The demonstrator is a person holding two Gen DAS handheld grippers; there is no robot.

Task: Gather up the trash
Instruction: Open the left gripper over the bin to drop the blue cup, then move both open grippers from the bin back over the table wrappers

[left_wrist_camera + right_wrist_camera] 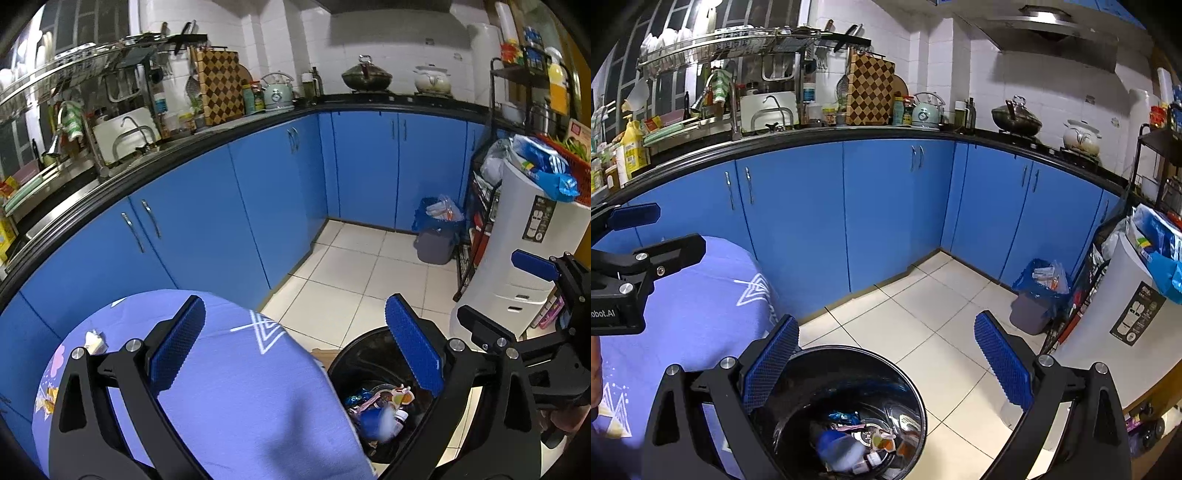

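Note:
A black round trash bin (pixel 916 402) stands on the tiled floor beside a table with a purple cloth (pixel 236 387); it also shows in the left wrist view (pixel 340 365). Wrappers and small bottles (pixel 857 443) lie inside it, with a blurred blue item (pixel 375 422) among them. My left gripper (pixel 295 350) is open and empty, over the table's edge and the bin. My right gripper (pixel 886 362) is open and empty, above the bin. A crumpled white scrap (pixel 95 341) lies on the cloth at the left.
Blue cabinets (pixel 886 206) under a black counter run along the back. A grey bin with a blue bag (pixel 1038 295) stands in the corner. A white appliance (pixel 1123 310) and a black rack (pixel 476 221) stand at the right.

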